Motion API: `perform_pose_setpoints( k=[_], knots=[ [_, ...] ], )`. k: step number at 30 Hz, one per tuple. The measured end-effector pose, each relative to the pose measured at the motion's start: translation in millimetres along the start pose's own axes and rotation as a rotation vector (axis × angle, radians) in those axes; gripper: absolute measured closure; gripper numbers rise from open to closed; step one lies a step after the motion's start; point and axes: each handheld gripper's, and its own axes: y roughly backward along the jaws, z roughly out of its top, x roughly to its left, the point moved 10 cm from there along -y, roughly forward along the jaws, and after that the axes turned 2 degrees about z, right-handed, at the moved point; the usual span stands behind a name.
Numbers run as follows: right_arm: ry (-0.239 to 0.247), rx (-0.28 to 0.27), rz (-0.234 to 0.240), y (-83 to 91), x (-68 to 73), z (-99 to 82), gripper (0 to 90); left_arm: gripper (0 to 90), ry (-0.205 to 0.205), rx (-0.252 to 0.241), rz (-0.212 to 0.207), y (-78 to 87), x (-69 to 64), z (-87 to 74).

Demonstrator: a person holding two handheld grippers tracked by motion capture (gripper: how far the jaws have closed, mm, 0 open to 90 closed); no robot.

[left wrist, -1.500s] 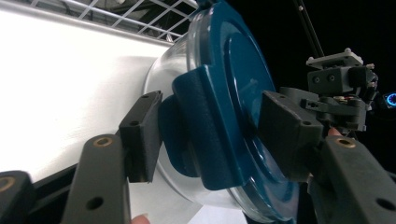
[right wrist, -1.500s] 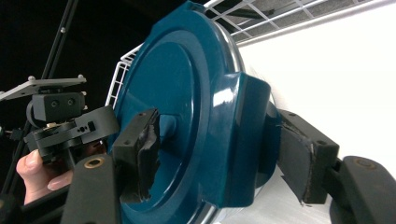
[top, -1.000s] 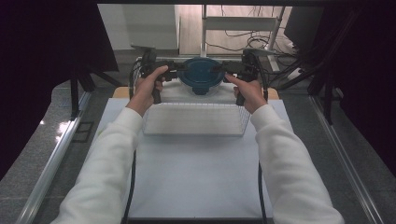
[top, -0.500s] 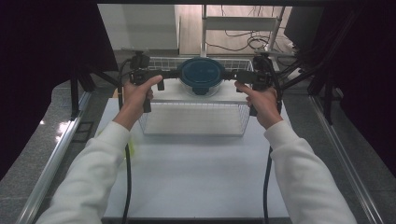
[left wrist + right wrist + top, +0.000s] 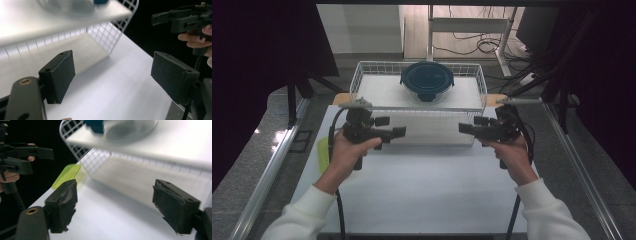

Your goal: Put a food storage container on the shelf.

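Note:
A white wire basket (image 5: pixel 362 82) stands at the back of the white table (image 5: pixel 422 195). Inside it sits a round clear container with a dark blue lid (image 5: pixel 427 79). My left gripper (image 5: pixel 391 126) hovers in front of the basket's left part, pointing right, open and empty. My right gripper (image 5: pixel 472 124) faces it from the right, open, its jaws just closing a little with nothing between them. In the left gripper view my open left gripper (image 5: pixel 115 75) looks at the basket's corner (image 5: pixel 110 37) and the right gripper (image 5: pixel 175 17). In the right gripper view my open right gripper (image 5: pixel 117 205) faces the left gripper (image 5: pixel 27 155).
A flat lime-green object (image 5: pixel 322 150) lies at the table's left edge beside the left hand, also visible in the right gripper view (image 5: pixel 67 175). Metal rails (image 5: pixel 267 175) run along both sides of the table. Dark curtains, a frame and cables stand behind the basket.
Both hands have drawn back from the basket's far sides by the container toward the person. The grippers now hover in front of the basket, turned toward each other. Basket and container have stayed put.

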Motion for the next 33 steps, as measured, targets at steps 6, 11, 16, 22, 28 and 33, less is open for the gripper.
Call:
perform_pose_setpoints(
  k=[6,11,16,22,28,33],
  knots=[
    [0.042,0.059,-0.017,4.7,3.2,-55.0,22.1,19.2,-0.007,0.049,-0.004,3.5,-6.4,-57.9],
    [0.083,0.112,-0.036,1.5,7.6,-90.9,22.1,19.4,-0.022,0.098,0.034,2.0,-8.6,-90.4],
    [0.089,0.142,-0.043,-5.2,8.4,-120.3,22.2,20.2,-0.038,0.142,0.073,-7.4,-11.9,-119.4],
    [0.062,0.190,-0.049,-13.8,-1.1,-154.0,18.9,20.0,-0.089,0.209,0.101,-20.1,-17.1,-140.9],
    [0.070,0.170,-0.060,-9.2,-3.2,-157.7,21.0,20.2,-0.075,0.222,0.119,-22.7,-11.5,-146.8],
    [0.082,0.166,-0.059,-8.5,-3.0,-158.3,21.4,20.0,-0.083,0.230,0.125,-25.1,-12.1,-147.4]
  ],
)
